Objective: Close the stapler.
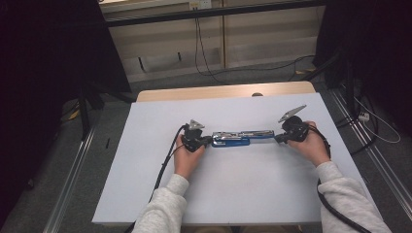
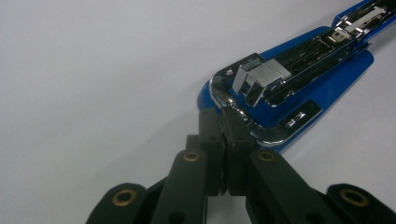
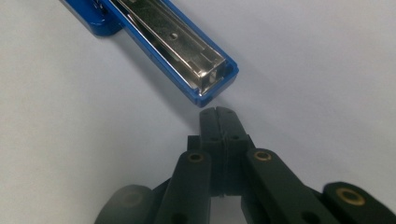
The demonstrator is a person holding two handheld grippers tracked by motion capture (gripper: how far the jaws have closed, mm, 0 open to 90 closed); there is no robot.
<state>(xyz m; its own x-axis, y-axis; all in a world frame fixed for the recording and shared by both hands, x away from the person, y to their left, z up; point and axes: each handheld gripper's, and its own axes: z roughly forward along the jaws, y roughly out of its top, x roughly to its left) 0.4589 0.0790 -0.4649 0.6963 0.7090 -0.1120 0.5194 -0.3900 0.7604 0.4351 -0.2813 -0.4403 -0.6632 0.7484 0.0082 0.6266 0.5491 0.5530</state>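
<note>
A blue and chrome stapler [image 1: 238, 138] lies opened out flat along the middle of the white table [image 1: 233, 194]. My left gripper [image 1: 209, 141] is at its left, hinge end. In the left gripper view the jaws of the left gripper [image 2: 222, 114] stand nearly together, pinching the rim at the corner of the stapler [image 2: 299, 79], whose staple channel lies bare. My right gripper [image 1: 277, 138] is at the other end. In the right gripper view the right gripper [image 3: 217, 112] is shut on nothing, a small gap short of the stapler's [image 3: 173, 42] blue tip.
A wooden table edge [image 1: 223, 91] shows beyond the white surface. Dark stands [image 1: 87, 104] and cables [image 1: 204, 63] are on the floor at both sides and behind. A person's grey-sleeved forearms [image 1: 163, 208] come in from the near edge.
</note>
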